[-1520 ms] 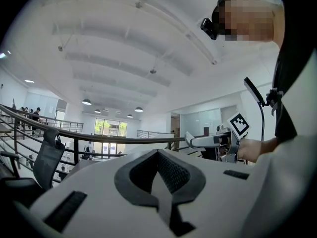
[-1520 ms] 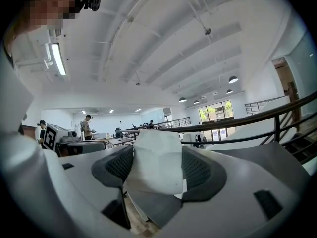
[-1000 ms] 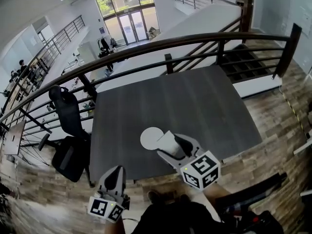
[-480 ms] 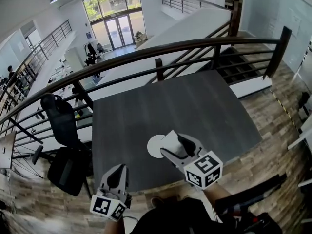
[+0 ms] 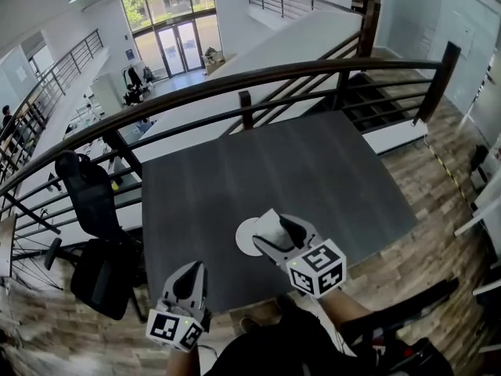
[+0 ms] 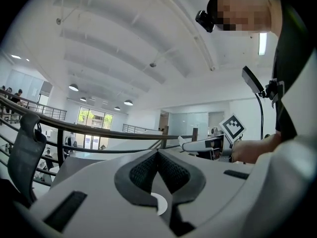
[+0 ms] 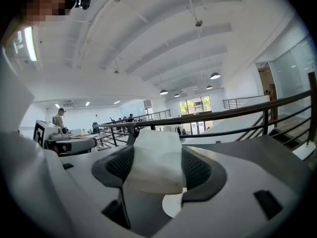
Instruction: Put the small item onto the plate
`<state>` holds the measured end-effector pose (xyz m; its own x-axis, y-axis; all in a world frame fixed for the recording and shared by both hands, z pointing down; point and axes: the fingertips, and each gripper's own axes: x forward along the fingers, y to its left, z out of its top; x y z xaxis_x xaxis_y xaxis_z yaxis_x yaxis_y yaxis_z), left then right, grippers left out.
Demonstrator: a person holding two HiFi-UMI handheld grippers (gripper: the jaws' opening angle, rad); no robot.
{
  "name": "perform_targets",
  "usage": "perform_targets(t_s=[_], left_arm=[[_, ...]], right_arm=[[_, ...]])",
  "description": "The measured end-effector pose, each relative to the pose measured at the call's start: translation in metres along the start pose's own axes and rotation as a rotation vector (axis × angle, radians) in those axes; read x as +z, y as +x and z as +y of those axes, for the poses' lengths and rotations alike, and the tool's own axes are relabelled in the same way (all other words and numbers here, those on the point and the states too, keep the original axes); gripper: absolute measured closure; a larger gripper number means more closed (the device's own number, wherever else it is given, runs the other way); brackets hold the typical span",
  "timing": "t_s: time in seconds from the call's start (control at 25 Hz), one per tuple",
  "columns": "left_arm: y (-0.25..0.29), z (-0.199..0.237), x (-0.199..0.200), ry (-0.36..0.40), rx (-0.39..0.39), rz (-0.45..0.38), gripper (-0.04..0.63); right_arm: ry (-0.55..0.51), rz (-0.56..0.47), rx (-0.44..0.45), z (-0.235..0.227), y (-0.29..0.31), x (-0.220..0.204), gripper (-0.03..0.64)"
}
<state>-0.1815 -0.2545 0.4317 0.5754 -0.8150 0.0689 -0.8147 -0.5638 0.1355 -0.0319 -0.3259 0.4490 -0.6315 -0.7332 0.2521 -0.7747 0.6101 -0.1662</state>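
Compared with a second ago, we are seeing both tools further in over the dark worktop (image 5: 329, 163). The left hand-held gripper (image 5: 192, 269) is now reaching past the near edge. The right hand-held gripper (image 5: 274, 230) is now covering more of the plate (image 5: 244, 240), leaving only a crescent showing on its left side. The grip on the small item (image 7: 154, 157) is looking unchanged.

At the far left, a black office chair (image 5: 92, 233) is standing on the wood-look floor (image 5: 438, 210) beside the worktop. The left hand-held gripper is staying clenched, its ribbed dark pads meeting at the tips with nothing between them. Its body is showing as smooth pale grey plastic. The worktop is looking matt and dark grey with a faint grain, and a dark curved railing (image 5: 258, 77) is running behind it. The plate is lying close to the near edge, flat, round and plain white. The right hand-held gripper is grasping the small item, a white, soft-looking, blocky piece with a slightly creased face, pinched between both ribbed pads.

We are seeing the small item hanging over the plate's right part, held in the jaws and not yet set down on it.
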Motion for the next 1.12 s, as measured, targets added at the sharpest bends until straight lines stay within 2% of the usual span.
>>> perform_targets(t_s=[0.16, 0.28, 0.52, 0.72, 0.84, 1.0, 1.12], left_arm=[[0.013, 0.001, 0.0, 0.017, 0.004, -0.006, 0.6], [0.022, 0.008, -0.001, 0.018, 0.047, -0.001, 0.6], [0.037, 0.011, 0.002, -0.05, 0.089, -0.031, 0.6], [0.026, 0.012, -0.009, -0.02, 0.184, 0.025, 0.6], [0.029, 0.01, -0.007, -0.028, 0.212, 0.031, 0.6], [0.029, 0.009, 0.0, -0.002, 0.248, 0.027, 0.6], [0.026, -0.001, 0.004, 0.005, 0.238, 0.007, 0.6]], right_arm=[[0.024, 0.066, 0.011, -0.021, 0.025, -0.028, 0.308], [0.032, 0.13, 0.024, -0.035, 0.045, -0.057, 0.308], [0.041, 0.273, 0.044, -0.069, 0.082, -0.121, 0.308], [0.03, 0.371, 0.071, -0.08, 0.095, -0.168, 0.308], [0.006, 0.424, 0.091, -0.087, 0.105, -0.189, 0.308], [-0.013, 0.459, 0.101, -0.093, 0.12, -0.206, 0.308], [-0.029, 0.516, 0.116, -0.093, 0.123, -0.224, 0.308]])
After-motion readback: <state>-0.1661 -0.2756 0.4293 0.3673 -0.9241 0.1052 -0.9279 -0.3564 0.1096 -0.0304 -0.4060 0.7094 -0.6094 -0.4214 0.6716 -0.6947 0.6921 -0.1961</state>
